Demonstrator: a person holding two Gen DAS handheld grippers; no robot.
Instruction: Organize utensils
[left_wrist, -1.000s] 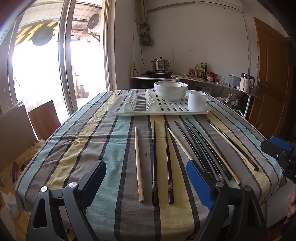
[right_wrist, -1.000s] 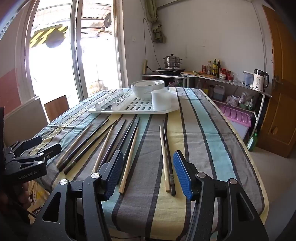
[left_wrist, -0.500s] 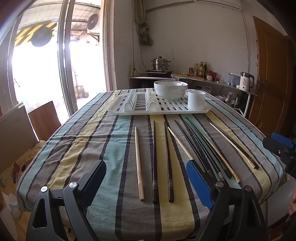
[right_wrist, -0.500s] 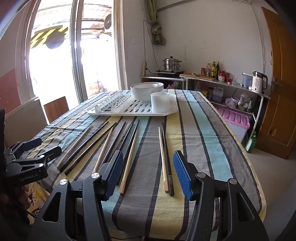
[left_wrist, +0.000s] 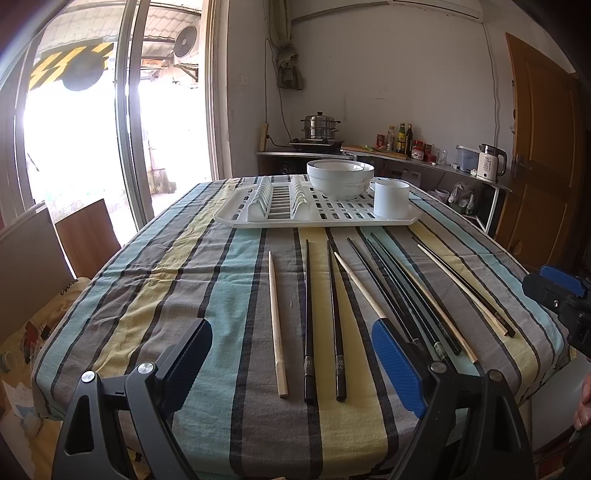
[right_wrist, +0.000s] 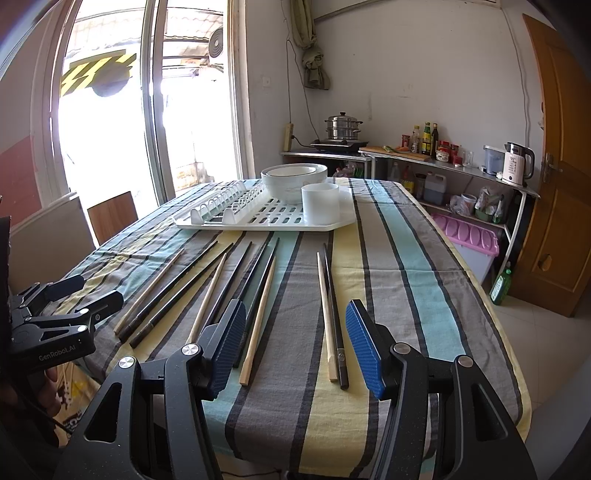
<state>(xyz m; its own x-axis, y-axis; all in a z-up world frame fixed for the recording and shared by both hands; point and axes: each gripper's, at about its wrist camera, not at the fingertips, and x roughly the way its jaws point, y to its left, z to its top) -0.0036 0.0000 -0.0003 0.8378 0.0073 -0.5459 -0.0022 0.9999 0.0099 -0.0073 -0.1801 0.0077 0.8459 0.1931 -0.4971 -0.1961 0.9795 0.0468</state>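
Observation:
Several chopsticks lie side by side on the striped tablecloth, some pale wood, some black. In the left wrist view a wooden chopstick (left_wrist: 276, 317) and two black chopsticks (left_wrist: 308, 317) lie ahead of my left gripper (left_wrist: 291, 363), which is open and holds nothing. In the right wrist view a wooden and a black chopstick pair (right_wrist: 330, 310) lies just ahead of my right gripper (right_wrist: 295, 341), also open with nothing in it. A white dish rack tray (left_wrist: 325, 221) at the far end carries stacked white bowls (left_wrist: 340, 177) and a white cup (left_wrist: 391, 198).
The table (right_wrist: 406, 280) has a chair (left_wrist: 86, 236) at its left side. A counter with a steamer pot (right_wrist: 343, 127), bottles and a kettle (right_wrist: 517, 168) runs along the back wall. A pink bin (right_wrist: 467, 236) and a wooden door (right_wrist: 557, 166) stand to the right.
Both grippers have drifted slightly back and up from the table; the chopsticks and the tray have not moved.

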